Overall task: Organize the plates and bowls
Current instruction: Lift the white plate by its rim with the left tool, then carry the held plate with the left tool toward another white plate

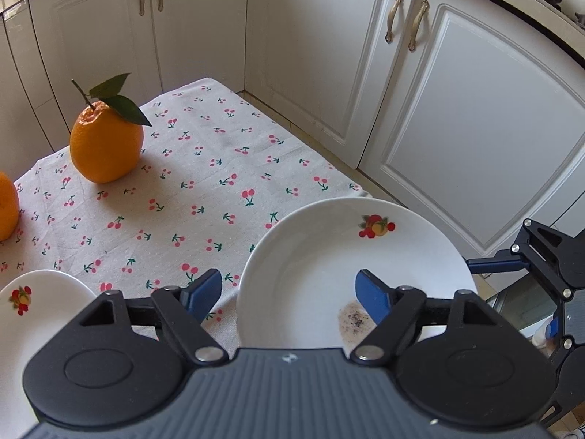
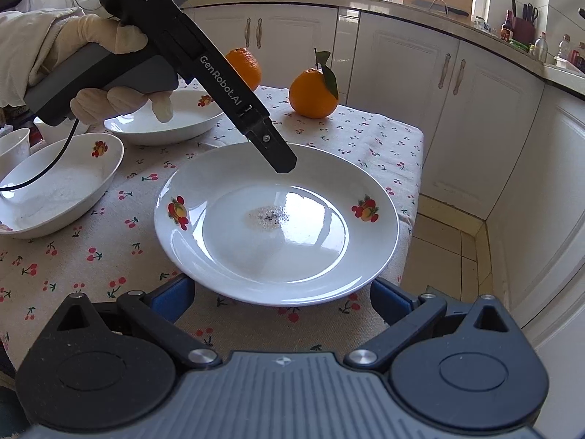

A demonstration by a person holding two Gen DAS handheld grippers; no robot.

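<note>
A round white plate [image 2: 292, 252] with fruit prints and a brown speckled stain lies near the table's right edge; it also shows in the left wrist view [image 1: 321, 256]. My left gripper [image 1: 289, 294] is open and hovers over the plate's left rim, one blue finger over the cloth, the other over the plate. My right gripper [image 2: 281, 298] is open at the plate's near rim, fingers on either side and apart from it. A white oval dish [image 2: 58, 197] and a second white dish [image 2: 172, 124] lie at the left; one dish rim shows in the left wrist view [image 1: 40, 292].
The table wears a cherry-print cloth [image 2: 91, 256]. Two oranges [image 2: 312, 89] [image 2: 245, 67] stand at the far side; the leafed one shows in the left wrist view [image 1: 106, 146]. A white cup [image 2: 14, 146] stands far left. White cabinets [image 1: 457, 128] and tiled floor [image 2: 449, 241] lie right.
</note>
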